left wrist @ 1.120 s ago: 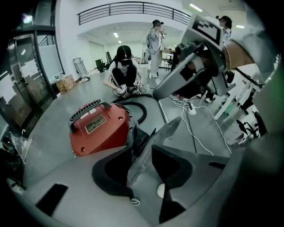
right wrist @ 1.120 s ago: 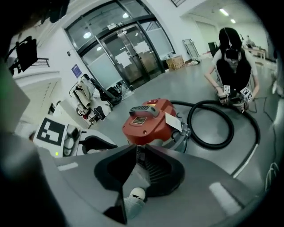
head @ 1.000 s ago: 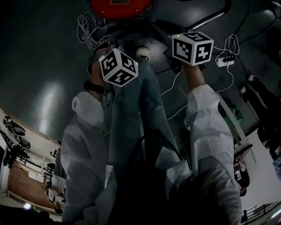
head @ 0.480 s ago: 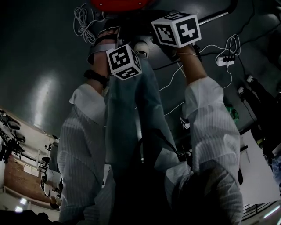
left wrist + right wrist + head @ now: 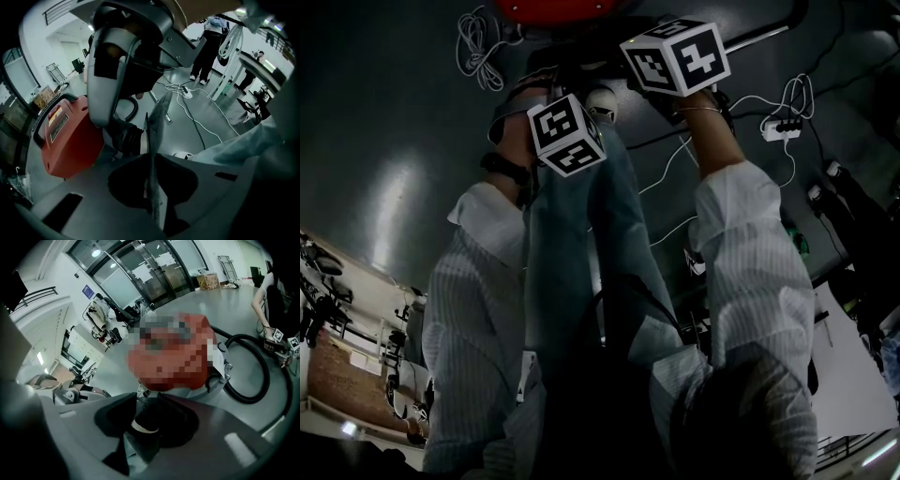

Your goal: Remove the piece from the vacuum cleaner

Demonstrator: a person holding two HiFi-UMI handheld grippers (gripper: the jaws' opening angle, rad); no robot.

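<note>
The red vacuum cleaner (image 5: 553, 7) lies at the top of the head view and shows again as the red vacuum body (image 5: 65, 136) in the left gripper view. My left gripper (image 5: 158, 105) has just been closing; its jaws now stand together edge-on, and I see nothing between them. A black ribbed hose cuff (image 5: 125, 139) sits just left of them. My right gripper (image 5: 145, 411) has just been opening and stands open around a black tube piece with a white ring (image 5: 140, 422), in front of the vacuum. In the head view both marker cubes, left (image 5: 565, 134) and right (image 5: 675, 56), hide the jaws.
A black hose (image 5: 253, 376) loops on the floor to the right of the vacuum. White cables (image 5: 478, 47) and a power strip (image 5: 778, 129) lie on the grey floor. My own legs (image 5: 581, 244) fill the middle of the head view. A person (image 5: 208, 42) stands further back.
Both grippers have moved up the picture toward the red vacuum, the right one farther and to the left. Over the last half second they have hardly shifted.
</note>
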